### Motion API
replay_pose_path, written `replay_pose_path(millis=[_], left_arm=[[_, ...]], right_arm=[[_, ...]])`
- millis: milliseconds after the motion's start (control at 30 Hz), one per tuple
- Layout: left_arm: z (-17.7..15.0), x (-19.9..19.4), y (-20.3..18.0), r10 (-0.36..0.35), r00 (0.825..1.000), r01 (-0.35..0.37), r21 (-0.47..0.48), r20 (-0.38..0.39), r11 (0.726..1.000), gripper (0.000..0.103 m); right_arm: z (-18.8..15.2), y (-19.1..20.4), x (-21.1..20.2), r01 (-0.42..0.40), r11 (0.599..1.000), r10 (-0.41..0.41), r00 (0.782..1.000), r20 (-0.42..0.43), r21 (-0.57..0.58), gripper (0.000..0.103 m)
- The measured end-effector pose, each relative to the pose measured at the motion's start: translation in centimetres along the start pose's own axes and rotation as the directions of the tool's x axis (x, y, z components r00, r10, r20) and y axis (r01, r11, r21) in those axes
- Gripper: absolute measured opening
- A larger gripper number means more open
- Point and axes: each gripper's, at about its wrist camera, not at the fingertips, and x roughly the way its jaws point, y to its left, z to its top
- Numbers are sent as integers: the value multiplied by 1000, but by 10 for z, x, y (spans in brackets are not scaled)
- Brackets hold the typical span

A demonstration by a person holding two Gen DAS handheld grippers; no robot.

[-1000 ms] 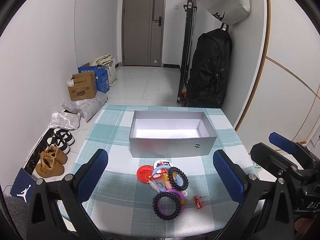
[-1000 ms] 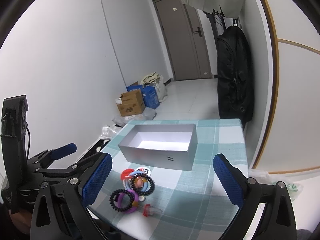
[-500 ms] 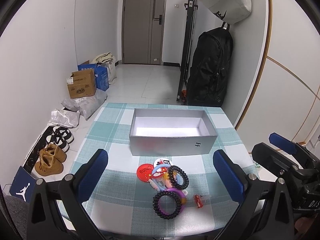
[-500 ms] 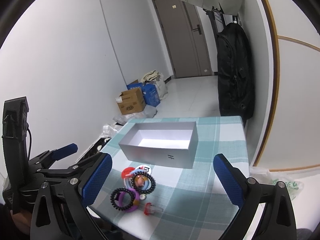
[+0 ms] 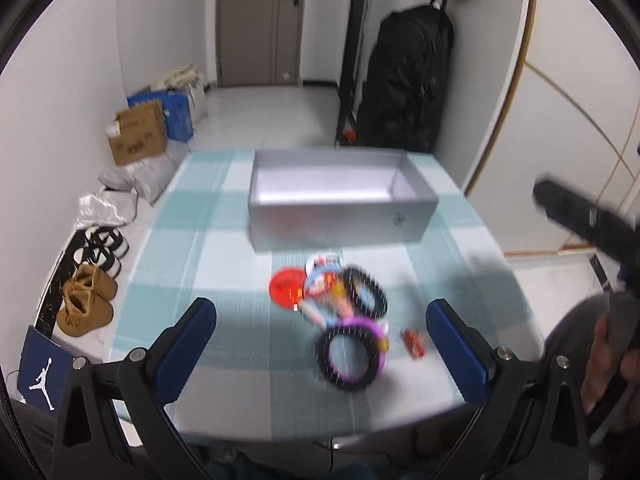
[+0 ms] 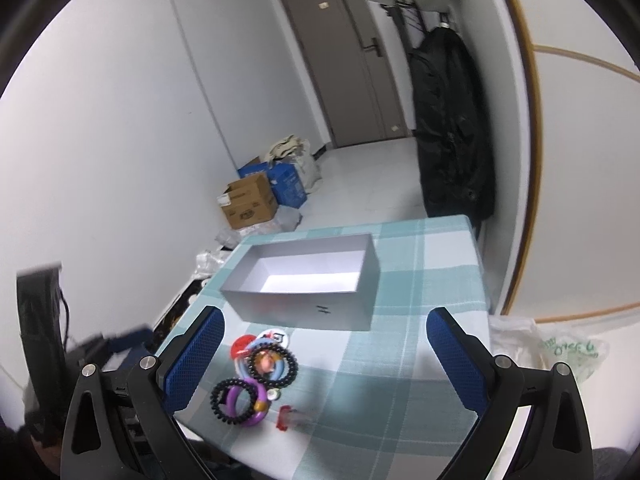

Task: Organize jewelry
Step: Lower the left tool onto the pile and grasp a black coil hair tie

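Observation:
A heap of jewelry [image 5: 336, 300] [image 6: 260, 368] lies on the checked tablecloth near the table's front edge: black coil rings, a purple ring [image 5: 354, 354] [image 6: 244, 400], a red disc [image 5: 286, 286] and a small red clip [image 5: 414, 344] [image 6: 286, 418]. Behind it stands an empty grey box [image 5: 340, 216] [image 6: 308, 276]. My left gripper [image 5: 320, 352] hangs open above the front edge, the heap between its blue pads. My right gripper [image 6: 326, 364] is open too, over the heap's right side. Nothing is held.
The table [image 5: 192, 240] is small, and its edges fall away on all sides. On the floor to the left are shoes [image 5: 86, 300], cardboard boxes [image 5: 136, 134] and bags. A black backpack [image 5: 404, 80] hangs on the wall behind the table. A person's hand [image 5: 612, 356] holds the other gripper at right.
Both grippers have tipped down and moved closer to the table, so the heap and the box look larger and lower in view. The objects themselves have not moved.

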Motion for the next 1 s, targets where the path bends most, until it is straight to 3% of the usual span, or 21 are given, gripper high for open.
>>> replay_pose_path(millis=[100,267,533,633,700,833,900,1000], left_arm=[[-11,8,-7,-33,999,34,36,-31,999,102],[-19,17,-15,-22,996,29,83,-87,996,100],[-24,30,-11,-31,988,44,87,-150,995,78],[-24,30,-14,-26,989,44,116,-145,992,67],[-24,33,-15,-13,990,33,133,-144,991,47],[-24,33,-11,-46,988,63,115,-145,991,36],[-22,32,-7,-51,990,65,100,-135,993,17],[-19,33,2,-84,987,92,47,-139,995,14]], right_arm=[[3,-14,5,2,998,0,1000,-23,65,102],[5,-24,6,-6,995,9,1000,-28,99,102],[5,-28,9,-21,993,26,999,-40,116,102],[6,-28,10,-26,992,31,999,-41,120,102],[6,-29,10,-28,992,34,999,-41,124,102],[5,-31,10,-29,991,35,999,-39,131,102],[5,-31,10,-30,990,35,999,-38,135,102],[5,-31,9,-29,990,35,999,-39,138,102]])
